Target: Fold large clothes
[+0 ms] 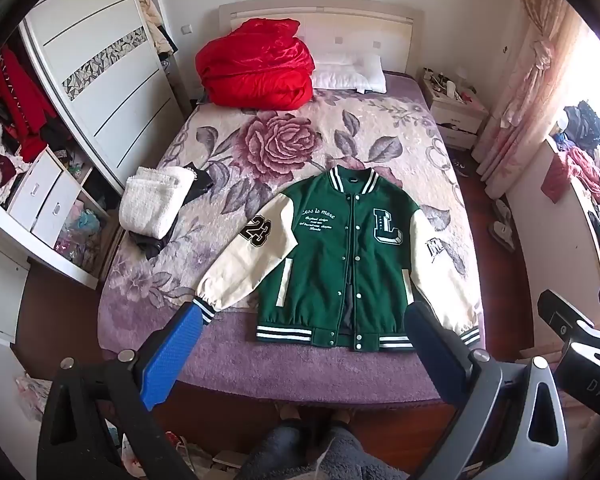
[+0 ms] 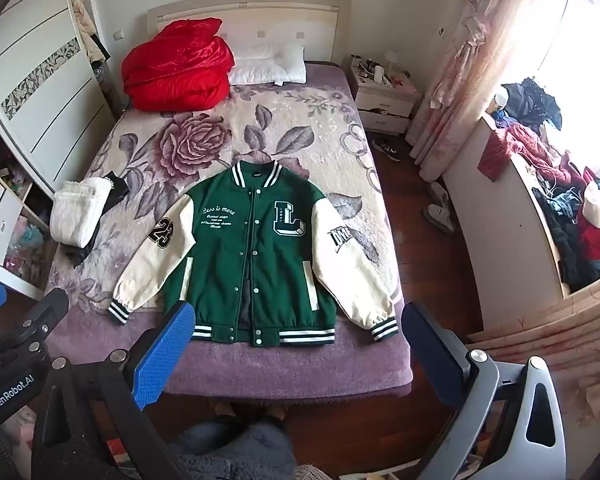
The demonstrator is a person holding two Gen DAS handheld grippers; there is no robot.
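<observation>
Bed (image 1: 260,364) with flat varsity jacket (image 1: 340,264), wardrobe drawers (image 1: 44,204) beside

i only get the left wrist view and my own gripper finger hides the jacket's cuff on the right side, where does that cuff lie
Observer: In the right wrist view that cuff lies flat on the bed, close to its side edge but not hanging off, about level with the hem of the jacket.
Operator: ok and the right gripper, i see just a sliver of it, open or shut
Observer: The right gripper is open, its fingers wide apart and holding nothing, above the foot of the bed.
</observation>
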